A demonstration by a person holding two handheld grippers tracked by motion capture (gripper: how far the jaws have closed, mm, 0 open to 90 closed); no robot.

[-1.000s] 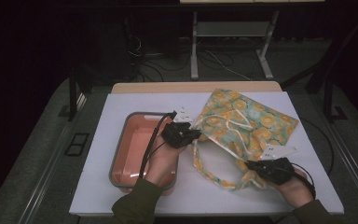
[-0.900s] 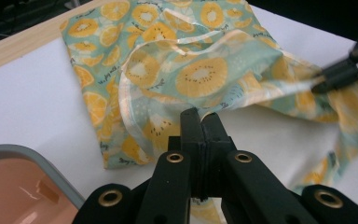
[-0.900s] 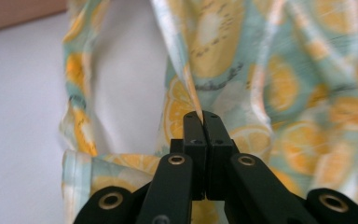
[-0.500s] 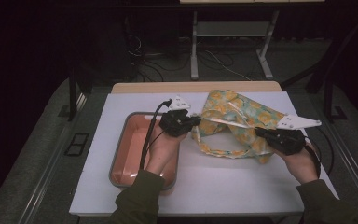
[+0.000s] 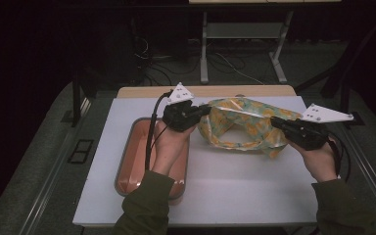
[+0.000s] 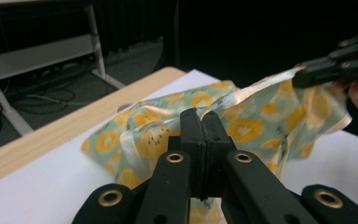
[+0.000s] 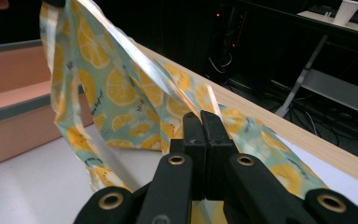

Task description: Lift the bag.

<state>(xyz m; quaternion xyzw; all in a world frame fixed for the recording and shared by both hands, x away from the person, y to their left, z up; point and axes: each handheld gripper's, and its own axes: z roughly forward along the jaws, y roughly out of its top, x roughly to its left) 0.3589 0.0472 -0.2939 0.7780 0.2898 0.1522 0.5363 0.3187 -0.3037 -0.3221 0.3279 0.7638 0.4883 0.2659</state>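
A cloth bag [image 5: 247, 122] printed with yellow lemons on pale green hangs stretched between both grippers above the white table [image 5: 240, 181], its mouth held open. My left gripper [image 5: 204, 110] is shut on the bag's left rim, its jaws pressed together on the fabric [image 6: 200, 122]. My right gripper [image 5: 275, 122] is shut on the bag's right rim [image 7: 204, 122]. The bag's bottom still rests on the table near the far edge. In the left gripper view the right gripper [image 6: 307, 77] shows at the upper right, holding the far side of the bag [image 6: 261, 116].
An orange-pink tray [image 5: 129, 166] with a grey rim sits on the table's left half, under the left forearm; its wall [image 7: 14, 112] shows in the right gripper view. A wooden strip [image 5: 142, 91] runs along the table's far edge. Desk legs and cables lie beyond.
Both grippers have risen and spread apart with the bag. The right gripper moved from the table's front right up to the bag's right rim, and the bag's mouth is now pulled open.
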